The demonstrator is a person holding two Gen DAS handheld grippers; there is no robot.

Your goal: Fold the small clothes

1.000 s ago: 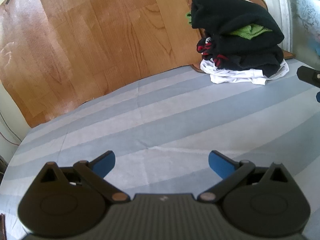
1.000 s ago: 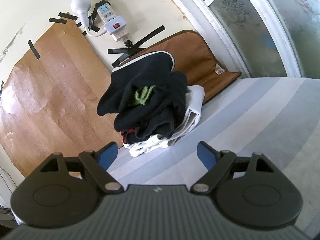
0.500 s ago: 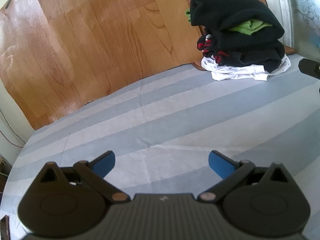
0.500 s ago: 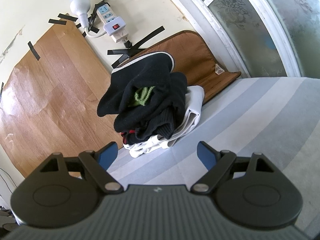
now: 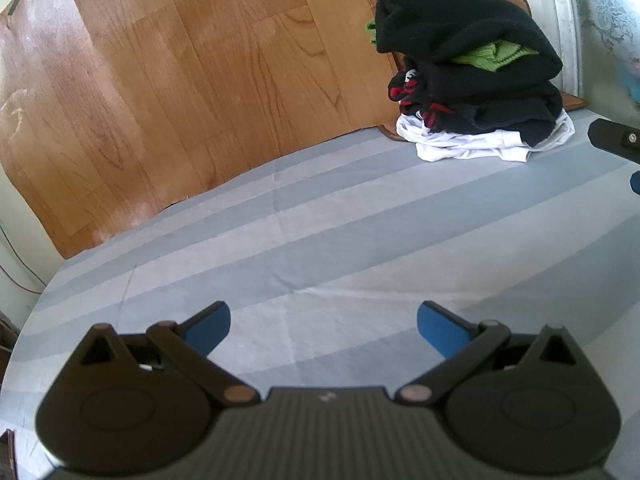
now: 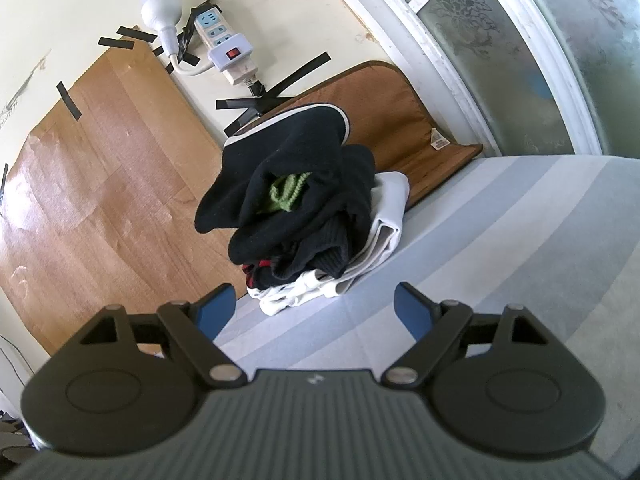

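Both tongs, left and right, gape empty. The pile at twelve o'clock looks unfolded; nothing lies spread on the bed.

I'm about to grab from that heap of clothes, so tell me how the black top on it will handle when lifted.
The black top is probably floppy: it lies draped and creased over the pile. It looks like thick knit, so likely fairly heavy for cloth. A green garment sits tucked in its folds and may drag out with it. Both the right gripper and the left gripper are open and empty.
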